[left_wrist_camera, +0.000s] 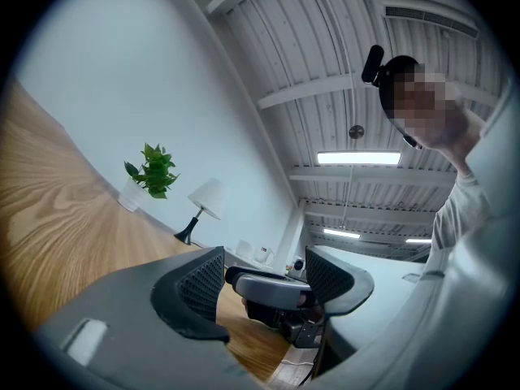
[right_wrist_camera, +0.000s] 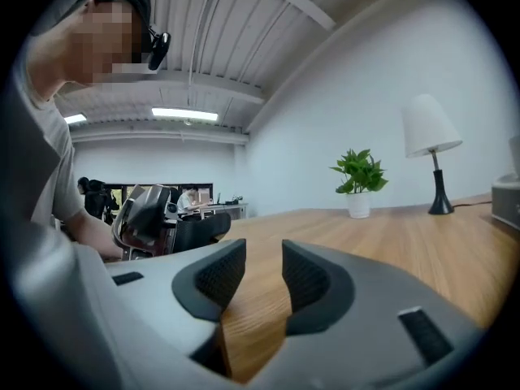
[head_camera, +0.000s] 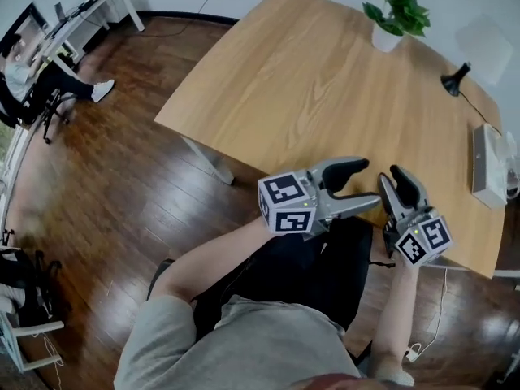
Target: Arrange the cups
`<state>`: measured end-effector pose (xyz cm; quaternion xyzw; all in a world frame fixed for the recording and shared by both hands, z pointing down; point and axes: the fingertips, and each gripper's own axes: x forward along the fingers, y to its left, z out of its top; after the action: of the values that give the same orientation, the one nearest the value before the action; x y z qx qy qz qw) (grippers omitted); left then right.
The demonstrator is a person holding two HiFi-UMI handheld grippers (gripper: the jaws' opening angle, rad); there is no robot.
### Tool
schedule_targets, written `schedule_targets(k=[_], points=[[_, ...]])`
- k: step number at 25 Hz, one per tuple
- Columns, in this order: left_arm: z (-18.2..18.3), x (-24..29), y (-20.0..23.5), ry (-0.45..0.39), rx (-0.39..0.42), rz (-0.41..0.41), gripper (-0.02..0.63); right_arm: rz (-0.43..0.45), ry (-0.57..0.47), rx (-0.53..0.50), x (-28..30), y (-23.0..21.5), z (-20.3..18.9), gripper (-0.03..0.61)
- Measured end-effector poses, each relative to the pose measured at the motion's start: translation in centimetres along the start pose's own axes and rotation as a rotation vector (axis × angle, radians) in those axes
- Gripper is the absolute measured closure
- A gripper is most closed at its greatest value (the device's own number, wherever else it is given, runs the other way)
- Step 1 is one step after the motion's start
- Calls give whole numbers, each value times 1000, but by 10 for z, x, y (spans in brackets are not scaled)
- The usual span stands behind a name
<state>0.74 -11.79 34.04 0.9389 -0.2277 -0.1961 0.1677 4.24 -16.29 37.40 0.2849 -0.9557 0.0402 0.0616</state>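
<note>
**No cups in sight: the arranging has not begun**

You sit at the near edge of a pale wooden surface (head_camera: pixel 309 80), holding one claw in each hand just above your lap. None of the views shows the cups, so where they stand cannot be told, and as far as can be judged the whole task is still ahead.

Your left claw (head_camera: pixel 364 184) has its jaws well apart and grips nothing. In the left gripper view the other tool shows through the gap, but beyond it, not touching. Your right claw (head_camera: pixel 390 177) has its jaws only a little apart, and between them only bare wood shows.

The claws are smooth grey plastic with black pads (right_wrist_camera: pixel 223 275) moulded in a fine grid. Each carries a white cube (head_camera: pixel 286 202) printed with black square markers.

The surface is light, with a long straight grain, a matt finish and a gently curved far edge. At its far side stand a leafy green plant (head_camera: pixel 396 10) in a white pot and a lamp (head_camera: pixel 455 78) with a black base. A white box (head_camera: pixel 487 165) sits at the right edge. The floor (head_camera: pixel 122 177) is dark, glossy boards.
</note>
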Motion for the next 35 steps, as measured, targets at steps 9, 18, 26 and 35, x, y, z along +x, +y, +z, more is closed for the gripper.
schedule_targets(k=[9,18,26,35], points=[[0,3,-2,19,3,-13,308,-65,-7,-78,-16,16,-1,445],[1,1,-3,44,30,-23,308,-70,83,-164,-9,33,-13,446],[-7,3,-9,71,62,-44,308,-66,38,-123,-14,29,-8,448],[-16,7,-17,123,132,-69,308,-57,46,-129,-14,32,-10,448]])
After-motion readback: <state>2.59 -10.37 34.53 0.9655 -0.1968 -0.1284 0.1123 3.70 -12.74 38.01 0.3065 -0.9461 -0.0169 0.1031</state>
